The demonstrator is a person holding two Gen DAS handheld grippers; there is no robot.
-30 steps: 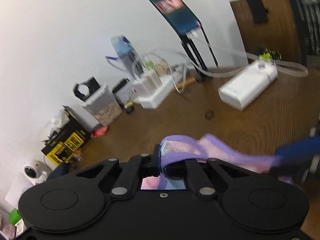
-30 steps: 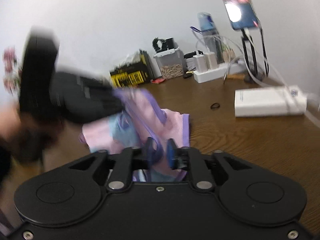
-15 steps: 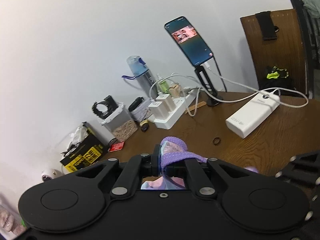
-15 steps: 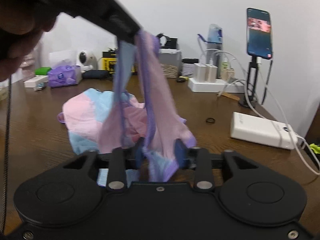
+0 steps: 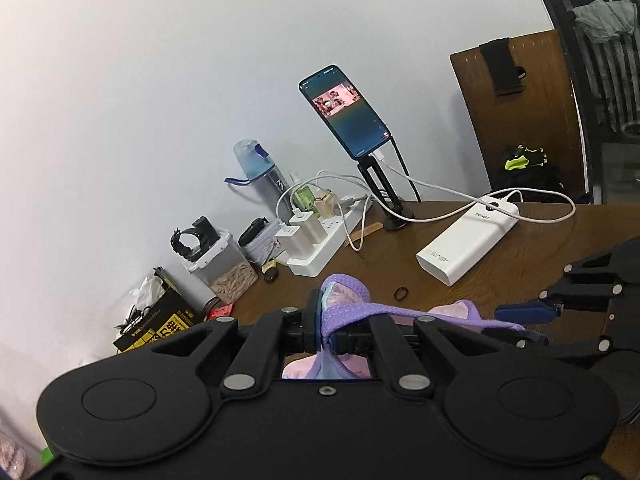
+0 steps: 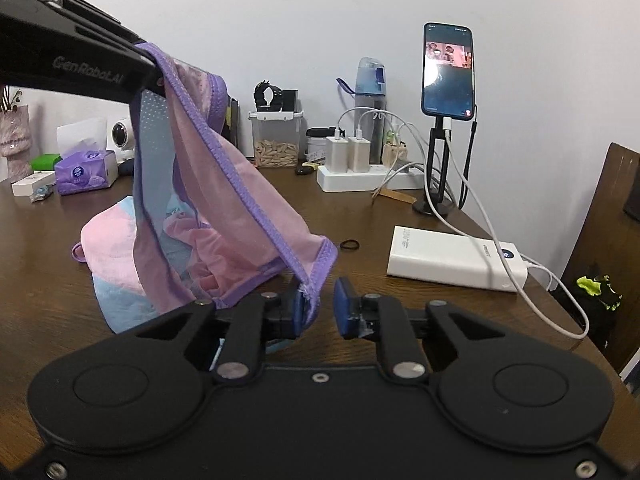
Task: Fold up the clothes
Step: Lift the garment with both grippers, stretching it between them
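Left gripper [image 6: 150, 76] raised at upper left, clamped on purple-trimmed pink garment [image 6: 208, 184], which drapes to the table [image 6: 400, 256]. Right gripper [image 6: 320, 308] low, near; jaws closing, hem corner between, visible gap.

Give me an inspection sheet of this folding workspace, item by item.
Surface: wooden table, no spills seen.
Job's things: pink-and-purple garment, partly lifted, the rest on the table.
Clutter: power bank, hair tie, tissue pack, phone on a stand.
Grippers: left gripper shut on the garment's band; right gripper apart, garment edge between.
Cables: white cable loops from the power bank.
Surroundings: white wall, chair at right.
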